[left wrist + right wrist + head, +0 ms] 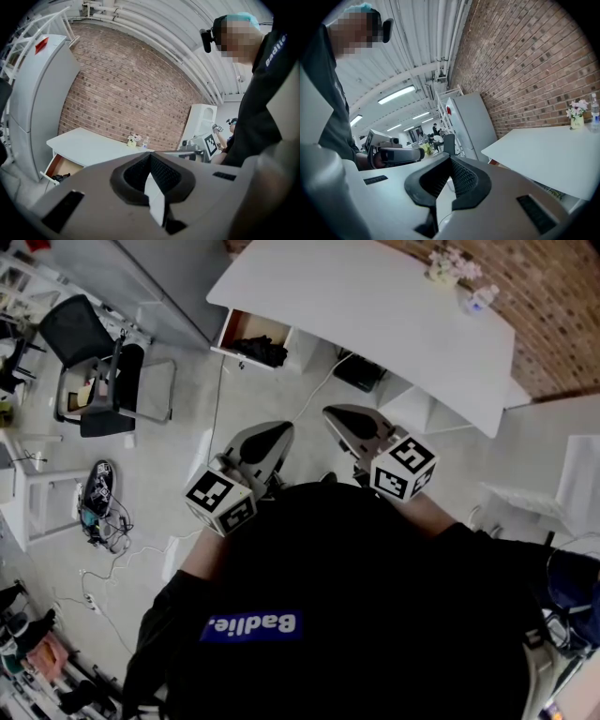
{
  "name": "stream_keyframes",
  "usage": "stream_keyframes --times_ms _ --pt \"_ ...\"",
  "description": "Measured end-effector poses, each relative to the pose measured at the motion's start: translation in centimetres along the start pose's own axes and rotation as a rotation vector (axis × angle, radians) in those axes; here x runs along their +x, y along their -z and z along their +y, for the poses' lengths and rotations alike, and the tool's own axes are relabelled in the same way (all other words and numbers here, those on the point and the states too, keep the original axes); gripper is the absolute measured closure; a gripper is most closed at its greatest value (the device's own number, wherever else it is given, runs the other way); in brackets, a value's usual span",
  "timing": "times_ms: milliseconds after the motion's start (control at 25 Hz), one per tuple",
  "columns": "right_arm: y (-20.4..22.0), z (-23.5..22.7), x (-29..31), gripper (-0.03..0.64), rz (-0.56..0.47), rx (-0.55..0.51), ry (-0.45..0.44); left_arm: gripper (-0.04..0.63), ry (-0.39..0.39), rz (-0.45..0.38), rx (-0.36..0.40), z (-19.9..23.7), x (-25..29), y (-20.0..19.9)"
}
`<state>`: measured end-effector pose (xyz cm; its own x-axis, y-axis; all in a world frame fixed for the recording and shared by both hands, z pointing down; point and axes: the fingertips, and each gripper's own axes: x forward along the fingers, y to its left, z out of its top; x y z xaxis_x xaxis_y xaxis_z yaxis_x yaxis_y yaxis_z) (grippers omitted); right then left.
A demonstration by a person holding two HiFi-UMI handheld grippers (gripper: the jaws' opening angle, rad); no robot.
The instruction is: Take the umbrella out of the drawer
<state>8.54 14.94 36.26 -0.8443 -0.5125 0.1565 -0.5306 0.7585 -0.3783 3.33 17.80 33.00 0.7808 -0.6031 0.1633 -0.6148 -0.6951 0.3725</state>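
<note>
One white desk (394, 324) stands ahead of me, and its open drawer (234, 326) at the left end holds the dark umbrella (261, 351), seemingly lying crosswise. My left gripper (279, 434) is nearer than my right gripper (339, 415). Both pairs of jaws are closed, empty and well short.

Bare floor (255, 395) leads to the open drawer (246, 326) — tabletop (375, 310) overhangs its back.

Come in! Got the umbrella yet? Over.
Left gripper, right gripper: jaws shut, empty. Umbrella in open drawer, untouched. Nothing blocks the drawer.
</note>
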Motion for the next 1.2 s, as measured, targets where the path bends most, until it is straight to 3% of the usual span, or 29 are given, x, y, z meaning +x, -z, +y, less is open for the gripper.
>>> stream_keyframes --times_ms 1200 --pt "0.0 -3.3 -0.2 0.588 0.005 0.034 -0.006 0.6 -0.03 -0.004 -0.005 0.9 2.2 0.1"
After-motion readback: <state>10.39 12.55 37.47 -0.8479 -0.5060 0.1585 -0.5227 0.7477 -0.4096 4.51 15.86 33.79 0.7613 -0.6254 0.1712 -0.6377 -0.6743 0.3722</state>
